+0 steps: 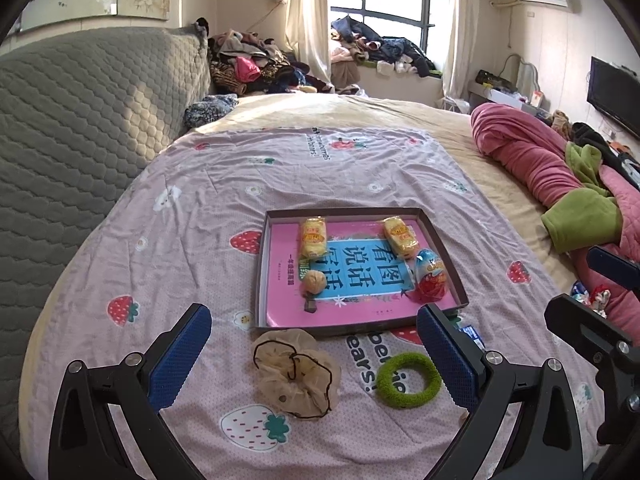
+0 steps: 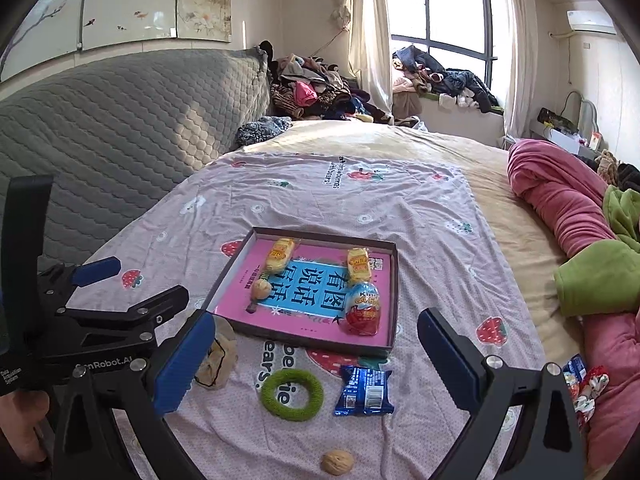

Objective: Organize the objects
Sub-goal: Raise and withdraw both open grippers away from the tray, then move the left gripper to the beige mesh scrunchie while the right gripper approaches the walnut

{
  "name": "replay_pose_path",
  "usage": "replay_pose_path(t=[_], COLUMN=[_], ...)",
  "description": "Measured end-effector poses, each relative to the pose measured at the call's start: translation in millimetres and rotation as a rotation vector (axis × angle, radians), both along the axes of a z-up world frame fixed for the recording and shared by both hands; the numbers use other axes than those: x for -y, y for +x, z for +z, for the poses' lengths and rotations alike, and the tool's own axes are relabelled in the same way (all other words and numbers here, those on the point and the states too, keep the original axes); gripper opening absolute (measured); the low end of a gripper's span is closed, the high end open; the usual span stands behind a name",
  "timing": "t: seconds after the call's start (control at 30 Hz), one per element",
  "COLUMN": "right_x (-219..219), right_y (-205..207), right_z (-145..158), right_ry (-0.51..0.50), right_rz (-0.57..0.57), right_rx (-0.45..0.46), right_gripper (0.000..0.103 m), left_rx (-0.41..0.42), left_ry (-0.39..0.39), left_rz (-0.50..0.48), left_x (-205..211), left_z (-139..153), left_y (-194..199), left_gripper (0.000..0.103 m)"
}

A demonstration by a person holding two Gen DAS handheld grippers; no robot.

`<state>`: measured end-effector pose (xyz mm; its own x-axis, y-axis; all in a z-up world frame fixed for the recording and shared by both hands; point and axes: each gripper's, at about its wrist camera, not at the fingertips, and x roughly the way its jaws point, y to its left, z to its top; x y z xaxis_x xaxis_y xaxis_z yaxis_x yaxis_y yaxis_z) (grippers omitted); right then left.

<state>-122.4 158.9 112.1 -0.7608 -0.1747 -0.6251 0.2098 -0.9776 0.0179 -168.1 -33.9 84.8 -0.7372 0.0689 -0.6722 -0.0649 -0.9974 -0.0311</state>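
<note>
A: Stock, largest first?

B: Bed (image 2: 400, 208), strawberry sheet. On it one shallow tray (image 2: 394, 300) with a pink book lining its floor. In the tray: two yellow snack packs (image 2: 280, 255), one foil egg (image 2: 363, 307), one walnut (image 2: 261, 289).

A: Loose items?

B: All on the sheet, nearer me than the tray. One beige scrunchie (image 1: 296, 372), just beside the tray's front wall. One green ring (image 2: 292, 394), between scrunchie and blue packet (image 2: 364, 391). One second walnut (image 2: 338, 462), nearest me, apart from the rest.

A: Tools?

B: My left tool (image 1: 316, 356) is released, jaws wide, nothing in it, hovering with the scrunchie between its fingers. My right tool (image 2: 316, 360) is likewise spread and empty, ring and packet ahead of it.

A: Handling?

B: By my judgement: scrunchie light, soft, will crush; pinch a bunched fold mid-body. Ring looks fuzzy and springy; take it across one side of the band. Packet light, crinkly, probably slippery; grip a flat face or sealed end. Walnut hard, round, likely to roll; close squarely across its widest part.
</note>
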Motion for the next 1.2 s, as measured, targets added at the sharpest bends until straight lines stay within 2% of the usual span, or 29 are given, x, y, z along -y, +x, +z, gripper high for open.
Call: replay_pose_path(t=[0.57, 0.97, 1.2], right_x=[3, 13, 1], right_y=[34, 66, 79], right_z=[27, 23, 29], right_ry=[0.001, -0.009, 0.004], right_rz=[0.021, 0.06, 0.045], right_rx=[-0.057, -0.077, -0.087], right_gripper=[0.102, 0.102, 0.102], left_rx=[-0.023, -0.013, -0.015], left_ry=[-0.011, -0.011, -0.022], left_rz=[-0.011, -0.007, -0.008], left_x=[0, 12, 6], left_z=[14, 10, 13], left_y=[34, 64, 80], left_gripper=[0.102, 0.102, 0.102])
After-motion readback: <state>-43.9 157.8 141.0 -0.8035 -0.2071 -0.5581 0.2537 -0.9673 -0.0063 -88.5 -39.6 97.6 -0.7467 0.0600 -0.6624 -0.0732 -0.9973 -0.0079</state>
